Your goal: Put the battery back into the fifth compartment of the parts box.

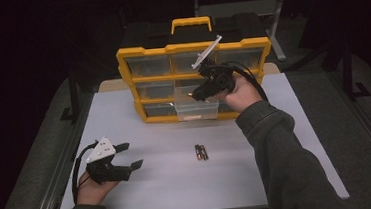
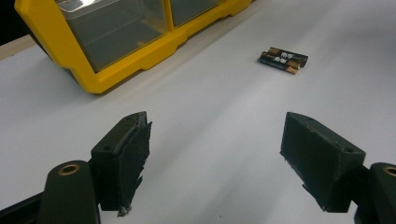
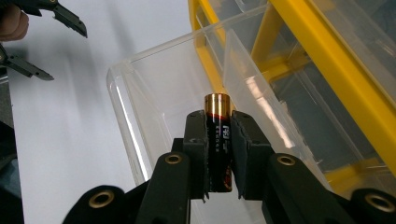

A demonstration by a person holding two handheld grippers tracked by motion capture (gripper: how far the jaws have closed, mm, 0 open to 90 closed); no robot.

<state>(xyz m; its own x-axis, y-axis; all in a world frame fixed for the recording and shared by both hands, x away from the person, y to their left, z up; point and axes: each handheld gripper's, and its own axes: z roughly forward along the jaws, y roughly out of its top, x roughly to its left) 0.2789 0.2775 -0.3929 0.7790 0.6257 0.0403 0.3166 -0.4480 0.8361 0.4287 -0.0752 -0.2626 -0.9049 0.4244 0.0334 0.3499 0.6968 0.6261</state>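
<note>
Right gripper view: right claw (image 3: 218, 154) clamps a battery (image 3: 218, 140), hiding its lower end; left claw (image 2: 215, 154) gapes empty.

Two spare batteries (image 1: 201, 152) side by side, mid white table (image 1: 170, 186).

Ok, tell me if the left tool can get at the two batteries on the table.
Probably yes: the left tool is open, and only bare table lies between it and the two batteries.
</note>
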